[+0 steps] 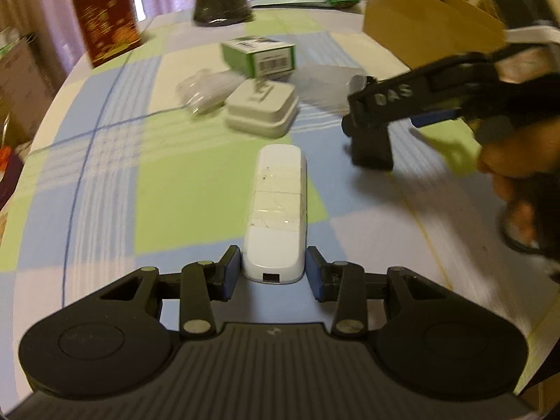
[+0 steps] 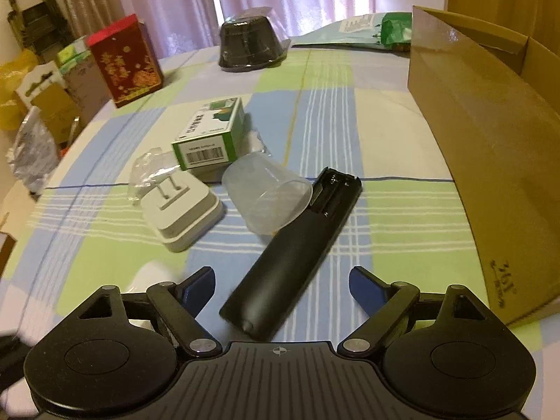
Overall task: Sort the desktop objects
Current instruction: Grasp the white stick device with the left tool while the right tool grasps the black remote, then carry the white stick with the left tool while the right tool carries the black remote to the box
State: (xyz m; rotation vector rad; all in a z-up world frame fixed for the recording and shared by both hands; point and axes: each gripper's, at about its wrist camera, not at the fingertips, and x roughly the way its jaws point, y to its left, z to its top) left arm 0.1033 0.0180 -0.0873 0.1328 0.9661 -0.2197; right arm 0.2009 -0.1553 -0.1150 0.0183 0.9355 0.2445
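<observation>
A long white device [image 1: 278, 206] lies on the checked tablecloth, pointing away from me. My left gripper [image 1: 274, 271] is open, its blue pads flanking the device's near end with narrow gaps on both sides. In the right wrist view a black remote [image 2: 294, 252] with its battery bay uncovered lies slanted between the wide-open fingers of my right gripper [image 2: 283, 280], which touch nothing. The right gripper [image 1: 385, 112] also shows blurred at the right of the left wrist view, held by a hand [image 1: 507, 164].
A clear cup [image 2: 269, 192] lies on its side against the remote's far end. Beside it are a white plug adapter [image 2: 182, 210], a green-and-white box [image 2: 210, 136] and clear wrap [image 2: 148, 168]. A cardboard box [image 2: 483, 140] stands right; a red box [image 2: 126, 59] and black bowl [image 2: 248, 42] stand behind.
</observation>
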